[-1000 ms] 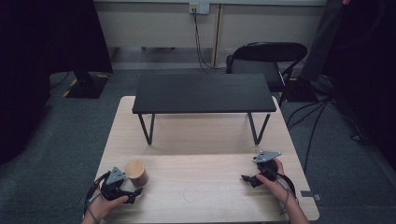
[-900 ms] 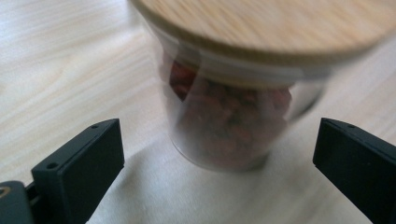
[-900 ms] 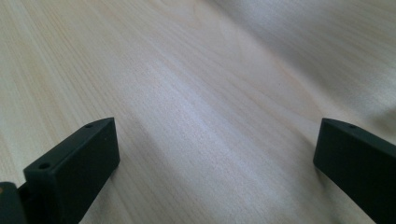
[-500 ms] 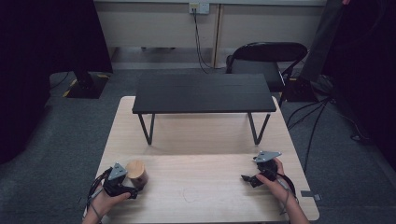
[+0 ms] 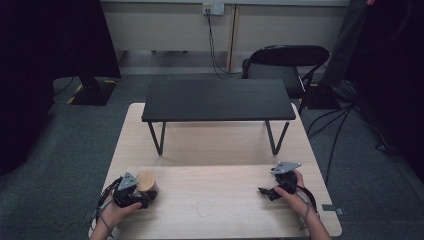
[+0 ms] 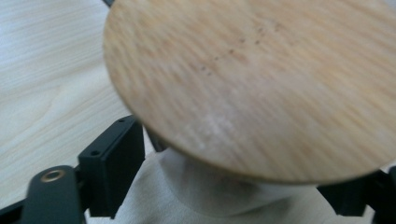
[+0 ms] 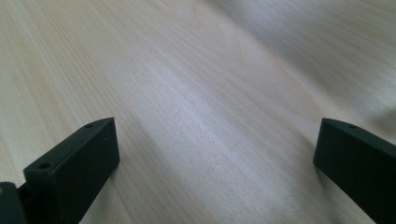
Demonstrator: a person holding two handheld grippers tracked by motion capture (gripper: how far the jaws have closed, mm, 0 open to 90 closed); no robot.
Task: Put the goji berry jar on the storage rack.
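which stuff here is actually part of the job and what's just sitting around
In the job:
- wooden-lidded white container, between the left gripper jaws, which have just been closing on it
- right gripper, open over bare tabletop

Just there:
- light wooden table
- black low shelf, nothing on it
- black chair behind
- cables at the wall socket

Legible text, labels, brands, numbers, signs: none are showing on any surface in the high view, the left gripper view or the right gripper view.
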